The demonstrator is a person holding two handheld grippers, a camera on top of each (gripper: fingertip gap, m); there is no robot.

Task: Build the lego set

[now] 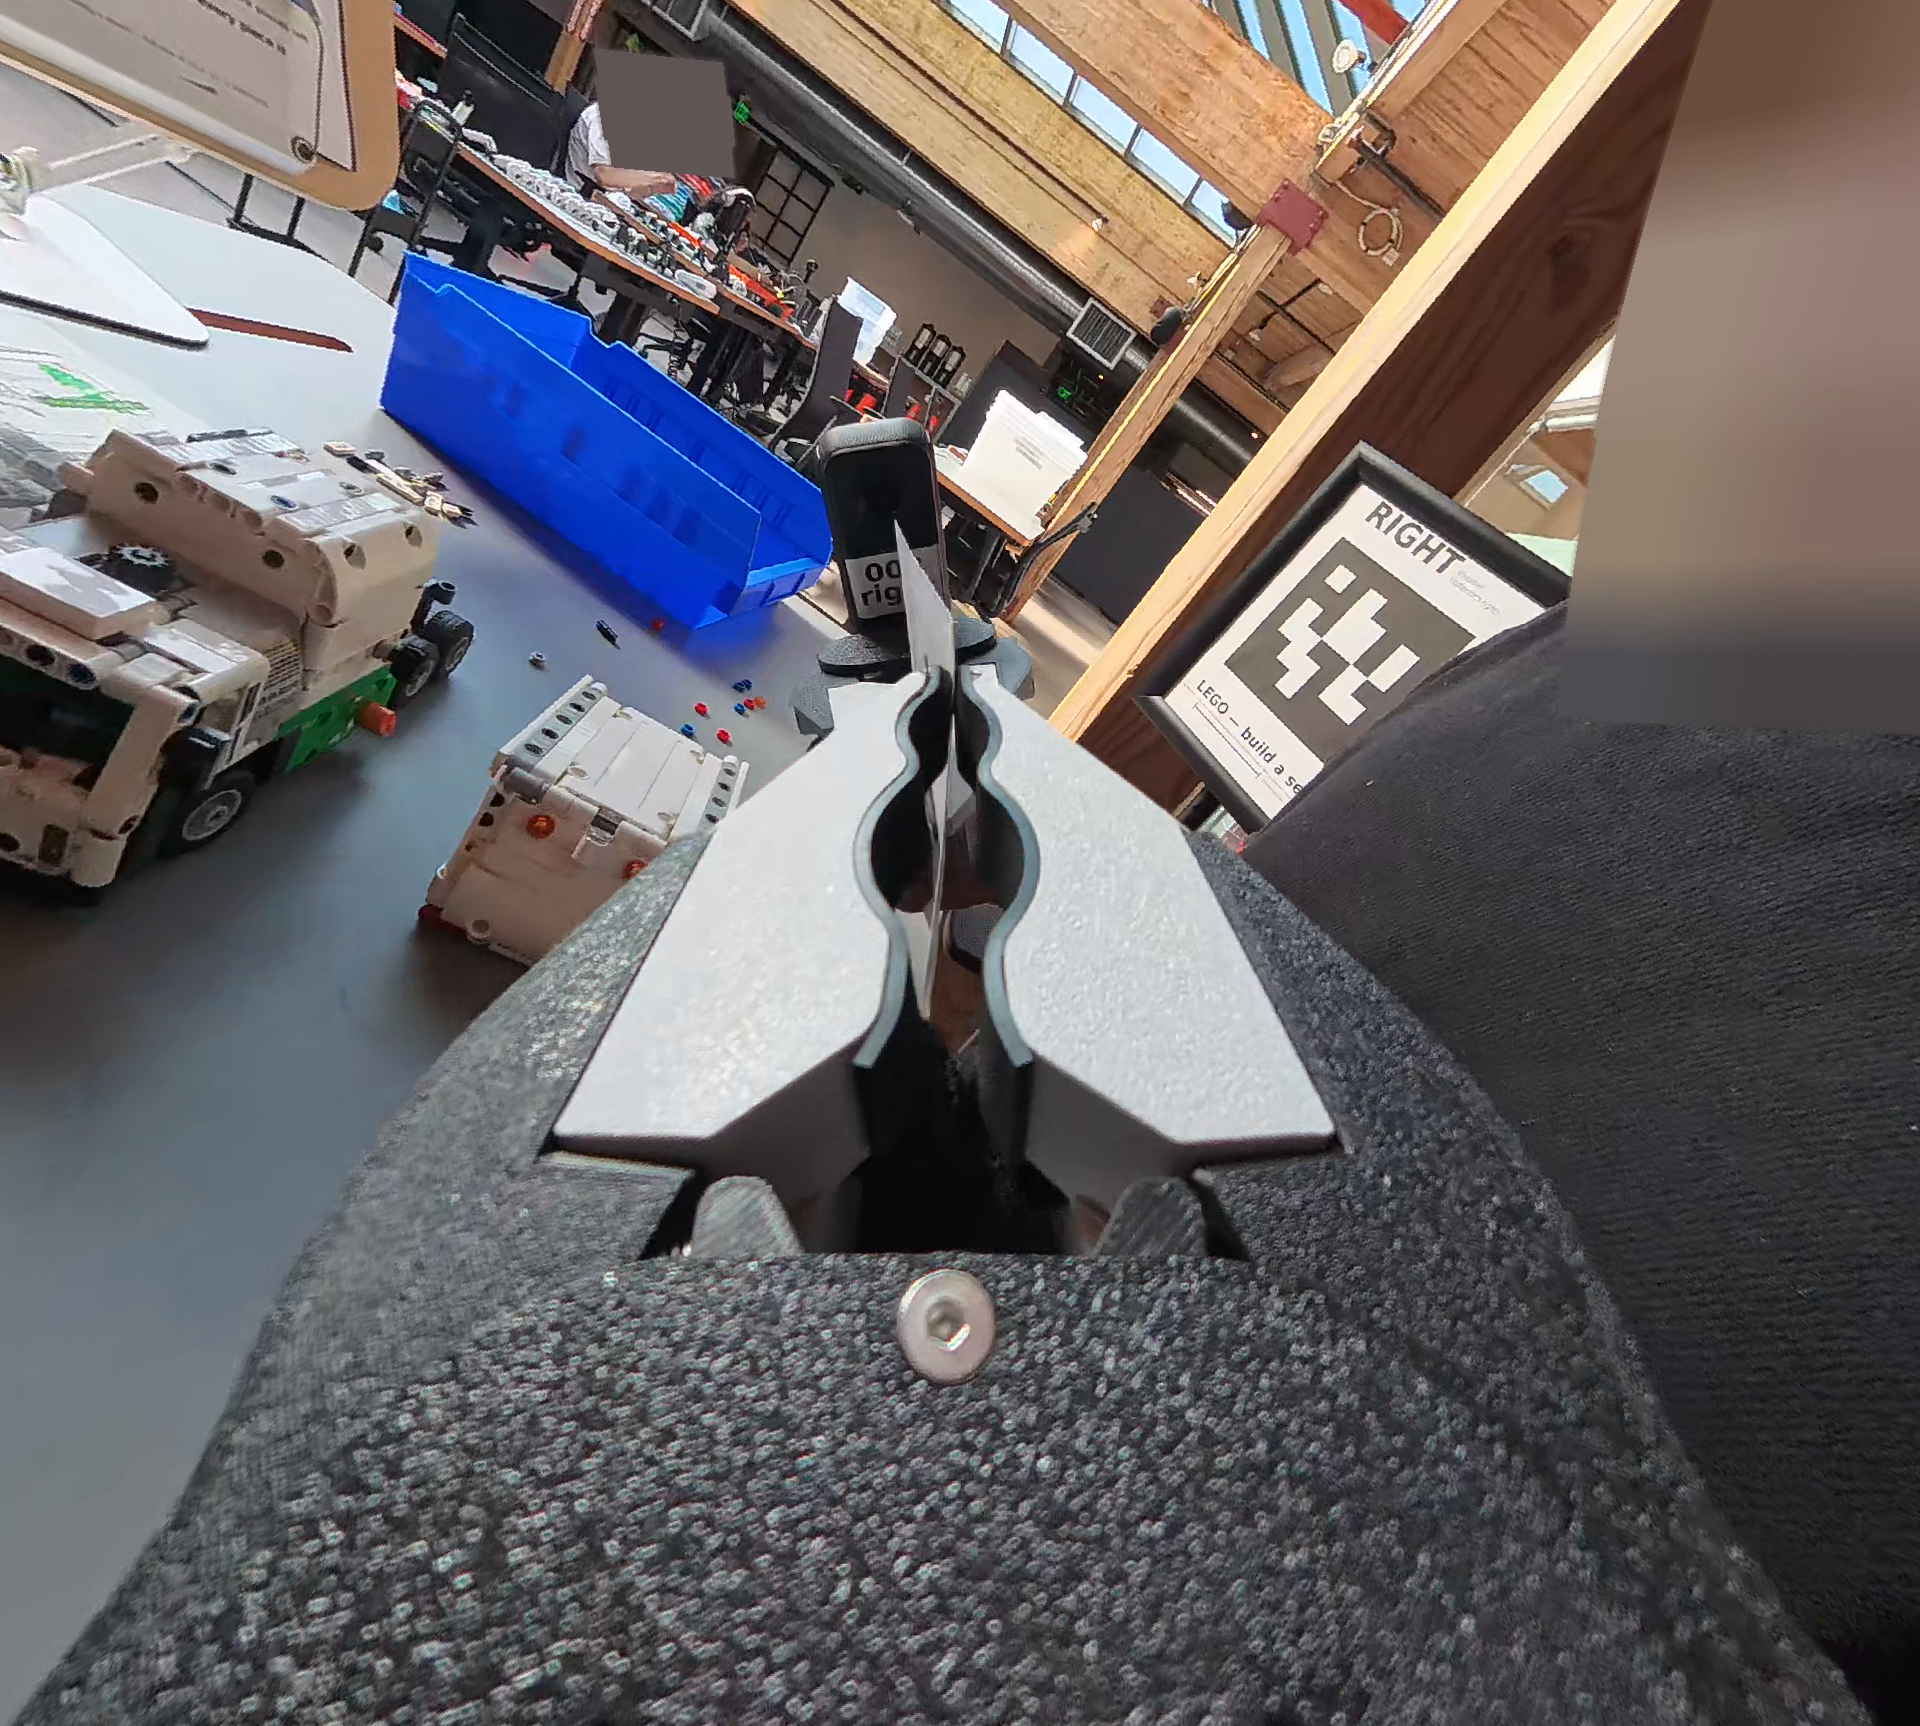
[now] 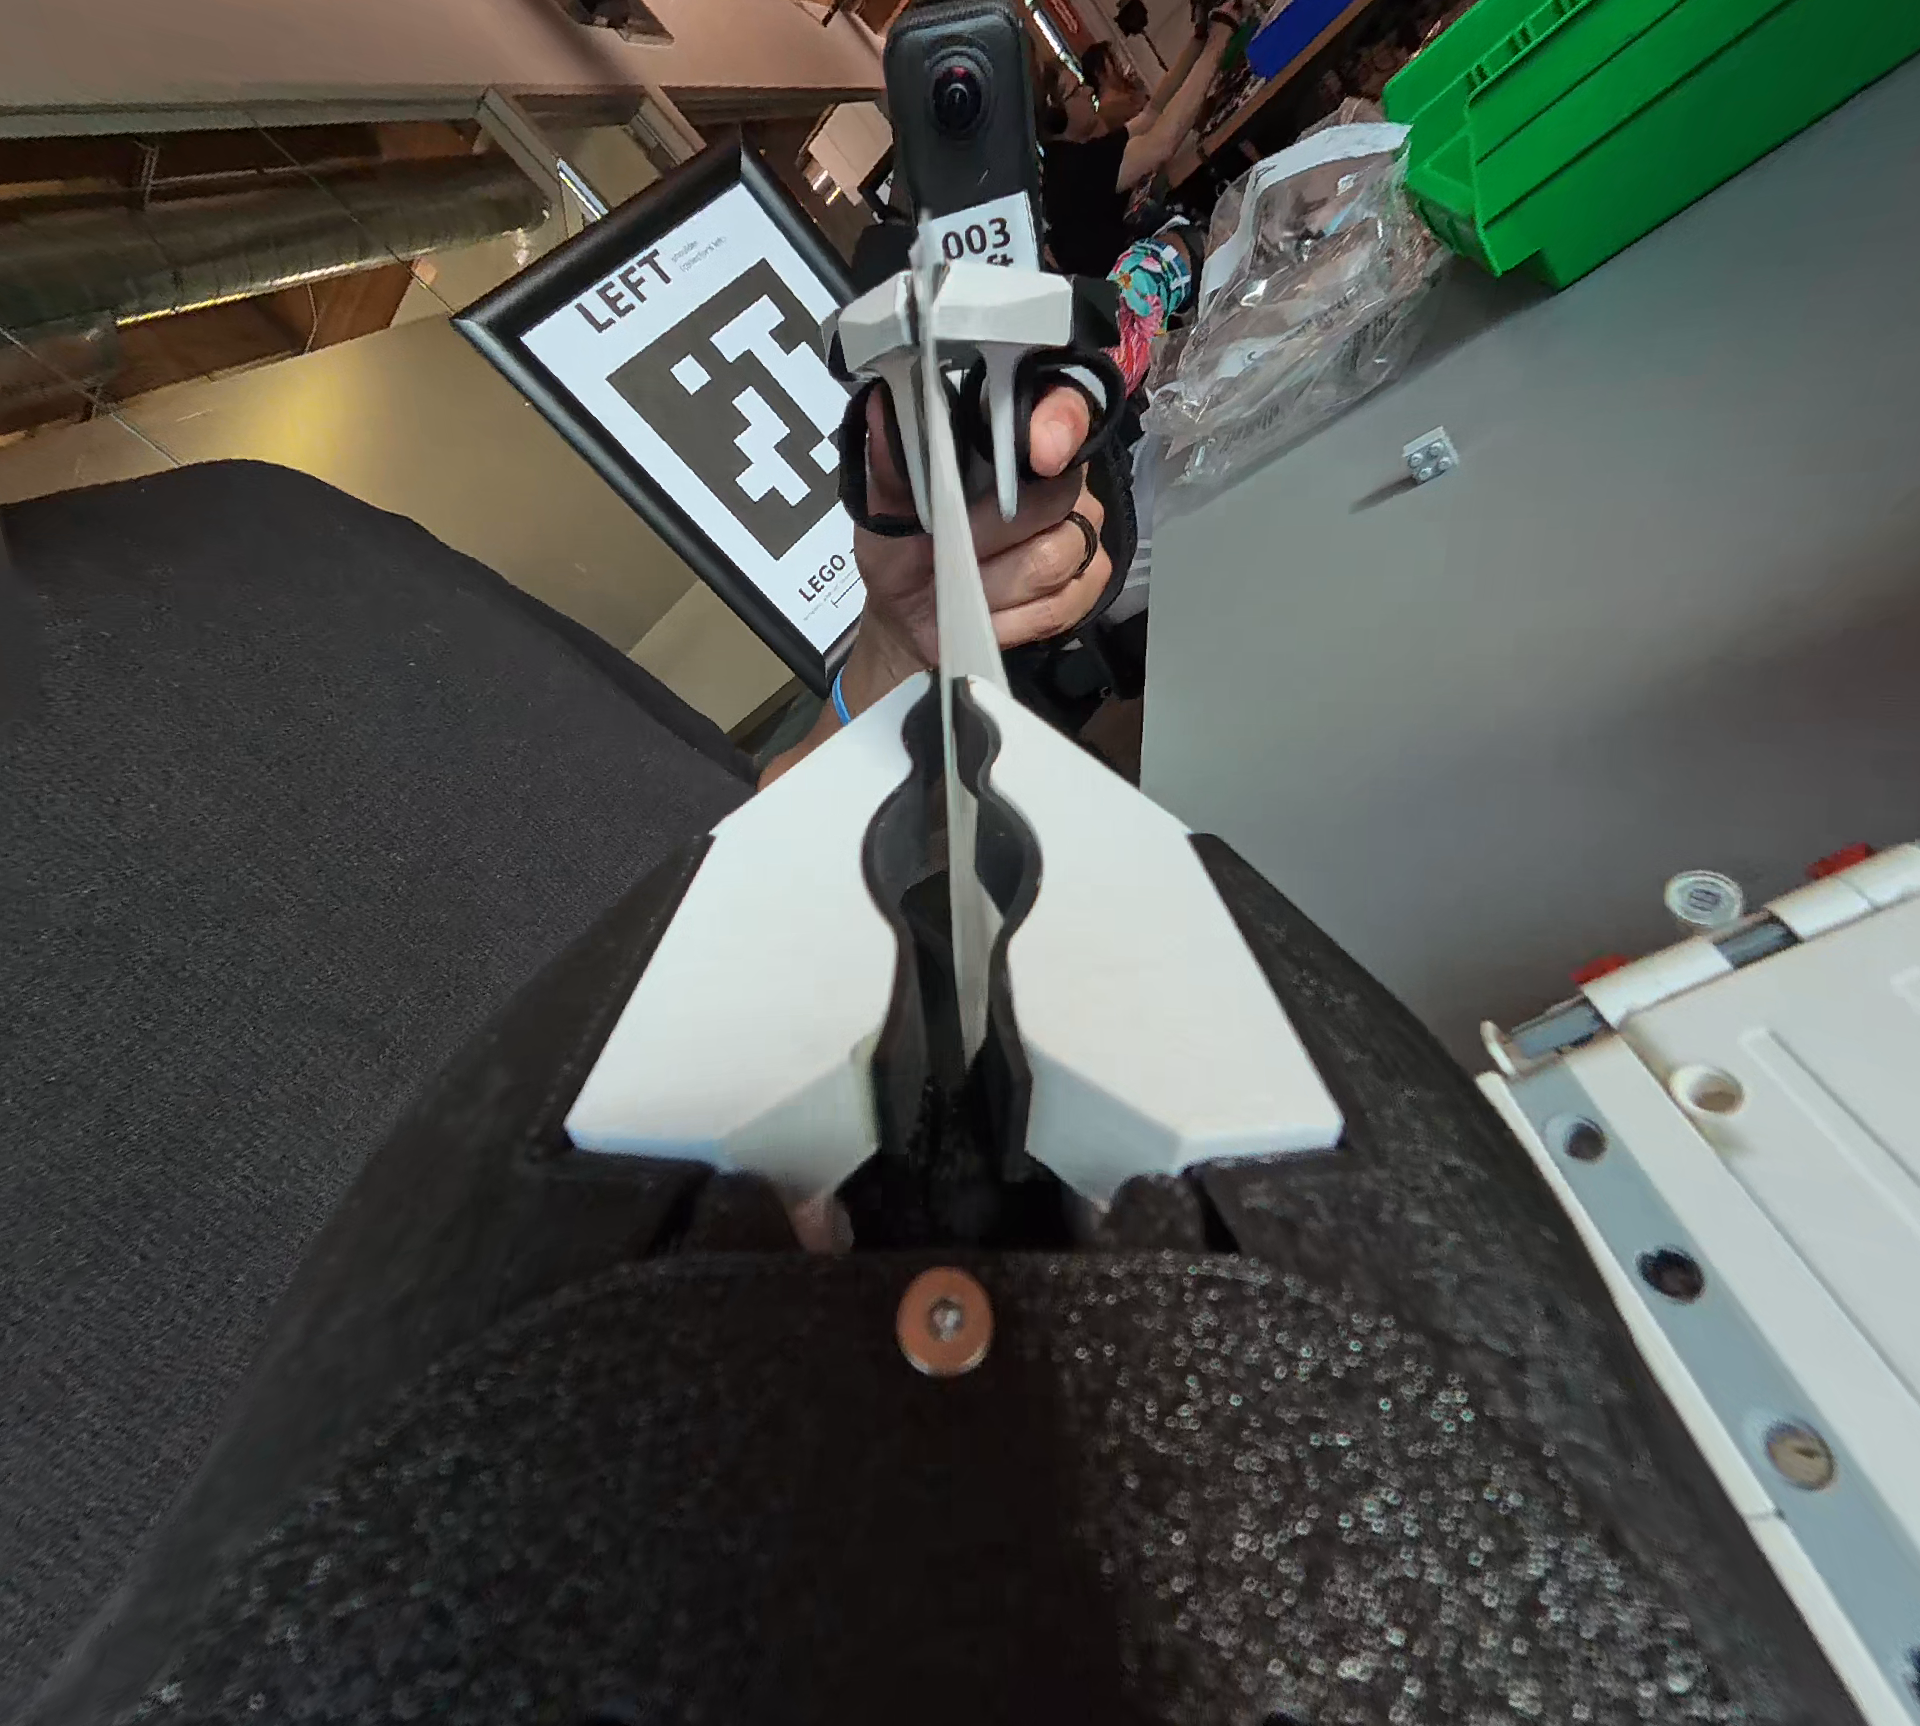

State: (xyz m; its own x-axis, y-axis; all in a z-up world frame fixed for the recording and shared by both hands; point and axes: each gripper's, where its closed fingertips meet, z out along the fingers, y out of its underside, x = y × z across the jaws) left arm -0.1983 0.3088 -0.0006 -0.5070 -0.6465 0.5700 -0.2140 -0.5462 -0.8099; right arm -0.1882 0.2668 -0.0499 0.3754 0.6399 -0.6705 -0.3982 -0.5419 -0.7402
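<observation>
My left gripper (image 1: pixel 951 689) is shut on a thin white sheet (image 1: pixel 928 627), seen edge-on, which runs forward to the right gripper (image 1: pixel 914 648). My right gripper (image 2: pixel 951 694) is shut on the same sheet (image 2: pixel 961 575), whose far end sits between the fingers of the left gripper (image 2: pixel 920 315), held by a hand. Both grippers hold the sheet in the air beside the table edge. A white and green lego truck (image 1: pixel 177 637) and a separate white lego box section (image 1: pixel 592 803) stand on the grey table (image 1: pixel 208 1105). The box section also shows in the right wrist view (image 2: pixel 1714 1209).
A blue bin (image 1: pixel 582 429) stands behind small loose pieces (image 1: pixel 727 710). Green bins (image 2: pixel 1662 66), clear plastic bags (image 2: pixel 1288 305) and a small grey brick (image 2: pixel 1431 458) are on the table. Framed signs (image 1: pixel 1351 637) (image 2: pixel 707 388) stand behind the grippers. Dark clothing (image 2: pixel 260 741) is close by. The left gripper's tips are roughly 7 centimeters from the right gripper's.
</observation>
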